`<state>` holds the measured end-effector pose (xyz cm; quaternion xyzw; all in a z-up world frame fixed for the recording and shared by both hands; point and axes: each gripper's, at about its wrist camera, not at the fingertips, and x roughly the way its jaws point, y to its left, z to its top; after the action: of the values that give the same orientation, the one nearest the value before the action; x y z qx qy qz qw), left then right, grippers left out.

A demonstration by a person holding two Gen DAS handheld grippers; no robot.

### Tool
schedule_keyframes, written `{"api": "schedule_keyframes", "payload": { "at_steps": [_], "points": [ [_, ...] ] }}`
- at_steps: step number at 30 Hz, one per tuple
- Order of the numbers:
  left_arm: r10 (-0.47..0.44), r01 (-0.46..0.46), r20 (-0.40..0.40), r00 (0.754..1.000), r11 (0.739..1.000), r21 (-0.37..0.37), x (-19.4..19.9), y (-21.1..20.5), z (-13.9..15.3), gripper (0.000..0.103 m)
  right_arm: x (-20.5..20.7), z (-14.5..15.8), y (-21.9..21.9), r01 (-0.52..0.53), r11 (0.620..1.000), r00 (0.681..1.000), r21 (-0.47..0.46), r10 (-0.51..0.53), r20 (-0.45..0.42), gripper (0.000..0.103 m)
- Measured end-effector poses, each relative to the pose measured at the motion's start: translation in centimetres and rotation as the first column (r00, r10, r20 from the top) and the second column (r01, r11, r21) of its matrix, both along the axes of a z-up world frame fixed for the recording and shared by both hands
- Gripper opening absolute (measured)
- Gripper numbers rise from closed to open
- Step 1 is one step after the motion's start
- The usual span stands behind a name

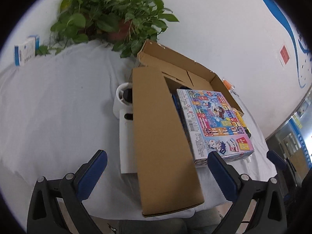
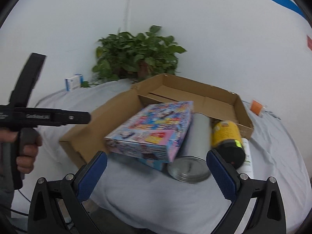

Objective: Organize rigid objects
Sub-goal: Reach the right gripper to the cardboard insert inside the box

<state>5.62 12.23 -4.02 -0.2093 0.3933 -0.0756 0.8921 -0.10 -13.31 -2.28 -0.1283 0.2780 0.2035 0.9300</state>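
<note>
- Open brown cardboard box (image 2: pixel 197 97): colourful printed carton (image 2: pixel 154 130) leans on its near edge, apparently half-loaded.
- Left gripper (image 1: pixel 156 172) and right gripper (image 2: pixel 156 172): jaws spread, empty.

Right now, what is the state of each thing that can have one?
Left claw: open, empty.
Right claw: open, empty.
Carton: open, flaps out.
Game box: closed, tilted on the carton's edge.
Tin: lying down, lid on.
Yellow can: lying down.
</note>
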Motion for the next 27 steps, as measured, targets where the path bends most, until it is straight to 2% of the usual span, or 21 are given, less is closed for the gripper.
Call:
{"api": "schedule_keyframes", "payload": {
  "at_steps": [4,8,10,14,15,16,17,18,20,22,24,27],
  "points": [
    [-0.079,0.073,-0.037,0.996,0.988,-0.133,0.7,0.7,-1.7,0.100,-0.7,-0.2,4.6,-0.146,0.989,0.987,0.008,0.146,-0.064,0.101],
    [-0.155,0.149,-0.013,0.988,0.968,-0.201,1.6,0.9,-1.8,0.089,-1.1,-0.8,8.9,-0.181,0.984,0.978,0.007,0.180,-0.106,0.099],
    [-0.184,0.175,-0.020,0.983,0.959,-0.223,2.2,0.8,-1.6,0.071,-0.9,-1.1,10.6,-0.191,0.981,0.972,0.024,0.193,-0.138,0.097],
    [-0.252,0.245,-0.007,0.968,0.944,-0.223,2.7,0.9,-1.1,0.057,-0.6,-2.1,12.2,-0.188,0.982,0.970,0.022,0.189,-0.154,0.092],
    [-0.261,0.254,0.000,0.965,0.939,-0.232,2.7,0.9,-0.9,0.055,-0.4,-2.3,12.5,-0.179,0.983,0.968,0.034,0.182,-0.174,0.087],
    [-0.278,0.274,0.020,0.960,0.928,-0.253,2.6,0.9,-0.6,0.046,-0.2,-2.4,12.7,-0.173,0.984,0.965,0.043,0.178,-0.194,0.085],
    [-0.289,0.288,0.032,0.957,0.923,-0.255,2.5,0.9,-0.3,0.042,0.1,-2.4,12.7,-0.168,0.985,0.963,0.049,0.175,-0.206,0.083],
    [-0.300,0.301,0.042,0.953,0.919,-0.256,2.5,0.8,0.0,0.033,0.5,-2.3,12.2,-0.162,0.985,0.963,0.059,0.171,-0.207,0.081],
    [-0.307,0.311,0.052,0.950,0.921,-0.236,2.4,0.2,0.4,0.033,1.0,-2.3,12.1,-0.154,0.983,0.960,0.102,0.174,-0.219,0.075],
    [-0.323,0.326,0.048,0.945,0.921,-0.213,2.6,-0.5,0.3,0.033,1.7,-2.8,11.6,-0.133,0.982,0.958,0.133,0.162,-0.238,0.076],
    [-0.350,0.352,0.050,0.935,0.907,-0.229,3.1,-1.0,0.3,0.033,2.4,-3.3,10.3,-0.119,0.978,0.951,0.172,0.162,-0.263,0.076],
    [-0.401,0.404,0.060,0.914,0.889,-0.214,3.4,-2.3,0.4,0.033,3.1,-3.8,8.2,-0.084,0.969,0.944,0.232,0.152,-0.293,0.074]
  ]
}}
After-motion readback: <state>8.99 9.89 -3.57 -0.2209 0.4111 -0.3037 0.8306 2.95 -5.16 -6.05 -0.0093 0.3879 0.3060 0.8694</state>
